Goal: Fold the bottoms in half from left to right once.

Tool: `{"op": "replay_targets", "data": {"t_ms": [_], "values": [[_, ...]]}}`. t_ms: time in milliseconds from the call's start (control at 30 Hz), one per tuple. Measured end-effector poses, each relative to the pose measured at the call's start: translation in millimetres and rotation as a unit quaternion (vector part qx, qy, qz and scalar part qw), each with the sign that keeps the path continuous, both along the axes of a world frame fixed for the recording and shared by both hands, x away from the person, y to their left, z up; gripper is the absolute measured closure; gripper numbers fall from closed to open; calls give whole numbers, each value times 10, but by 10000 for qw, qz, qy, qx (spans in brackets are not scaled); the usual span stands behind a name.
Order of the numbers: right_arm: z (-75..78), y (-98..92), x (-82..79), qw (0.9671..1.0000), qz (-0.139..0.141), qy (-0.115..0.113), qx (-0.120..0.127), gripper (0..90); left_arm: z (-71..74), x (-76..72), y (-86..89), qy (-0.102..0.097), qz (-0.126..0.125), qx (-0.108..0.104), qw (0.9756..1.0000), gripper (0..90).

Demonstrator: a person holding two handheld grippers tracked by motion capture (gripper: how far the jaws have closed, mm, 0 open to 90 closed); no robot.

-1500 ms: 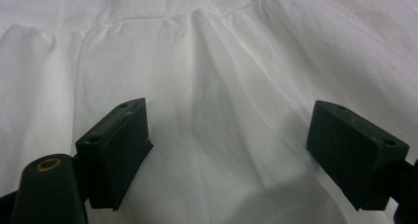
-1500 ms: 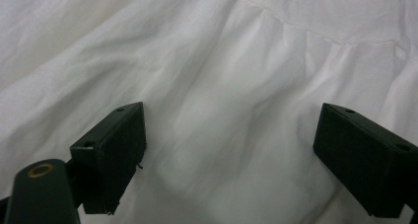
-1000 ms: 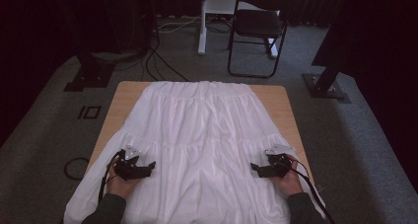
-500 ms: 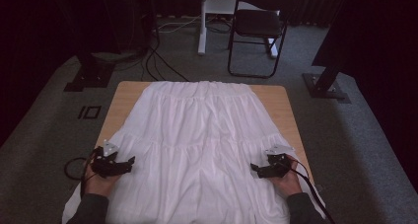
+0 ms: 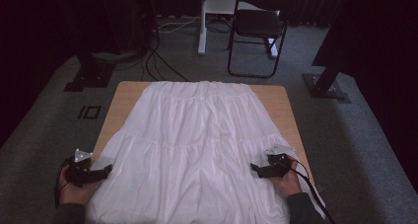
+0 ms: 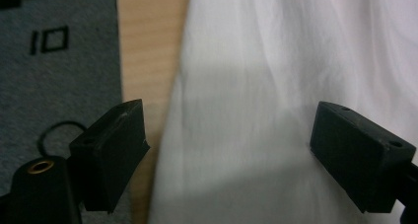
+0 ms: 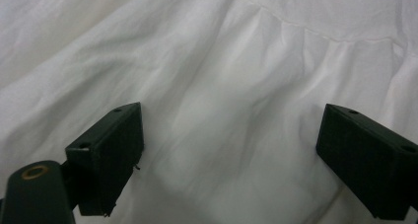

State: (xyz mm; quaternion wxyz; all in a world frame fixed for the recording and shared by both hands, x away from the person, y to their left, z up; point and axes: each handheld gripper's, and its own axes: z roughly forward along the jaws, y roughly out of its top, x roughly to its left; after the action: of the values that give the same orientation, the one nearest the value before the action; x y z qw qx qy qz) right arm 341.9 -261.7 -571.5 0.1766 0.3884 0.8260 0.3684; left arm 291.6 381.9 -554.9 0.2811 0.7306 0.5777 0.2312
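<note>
Left claw (image 5: 106, 172) jaws wide apart, right claw (image 5: 255, 169) likewise, both held low, pointing inward

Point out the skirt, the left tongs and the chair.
skirt (image 5: 197, 135): high view, middle of the cloth.
left tongs (image 5: 107, 169): high view, jaw tips at the hem.
chair (image 5: 259, 22): high view, seat.

Dark studio, stand bases (image 5: 88, 77), cables (image 5: 157, 61), chair (image 5: 259, 24)

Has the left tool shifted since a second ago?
Yes. The left tool slid outward off the white pleated skirt, now over the wooden table's left edge.
</note>
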Motion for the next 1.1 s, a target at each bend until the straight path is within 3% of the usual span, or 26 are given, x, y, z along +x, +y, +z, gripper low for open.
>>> {"op": "replay_targets", "data": {"t_ms": [100, 367, 500, 567, 633, 667, 733, 833, 967, 1100], "values": [[0, 0, 0, 10000, 0, 0, 1, 101, 0, 1, -18, -16, -85, -91, 9999, 140], [0, -1, 0, 10000, 2, -1, 0, 102, -29, -67, -200, -93, -609, -106, 9980, 116], [0, -1, -1, 10000, 1, 1, 2, 102, -20, -86, -265, -63, -550, 1, 9985, 125], [0, 0, -1, 10000, 1, 0, 1, 105, 10, -94, -268, -83, -546, -19, 9985, 236], [1, -3, -6, 10000, 4, -30, 8, 134, 44, -100, -268, -72, -643, -59, 9979, 528], [2, -6, -11, 10000, -1, -41, 25, 155, 55, -98, -286, -83, -634, 24, 9980, 621], [8, -21, -22, 9999, -30, -102, 77, 263, 76, -93, -367, -134, -596, 548, 9966, 791], [60, -75, -44, 9997, -102, -217, -32, 429, 92, -61, -469, -111, -516, 1239, 9909, 862], [243, -296, -58, 9974, -550, -451, 106, 419, 98, 0, -413, -103, -271, 1461, 9888, 867], [276, -520, -26, 9945, -956, -394, -159, 349, 123, 31, -252, -122, 51, 1634, 9865, 872]]}}
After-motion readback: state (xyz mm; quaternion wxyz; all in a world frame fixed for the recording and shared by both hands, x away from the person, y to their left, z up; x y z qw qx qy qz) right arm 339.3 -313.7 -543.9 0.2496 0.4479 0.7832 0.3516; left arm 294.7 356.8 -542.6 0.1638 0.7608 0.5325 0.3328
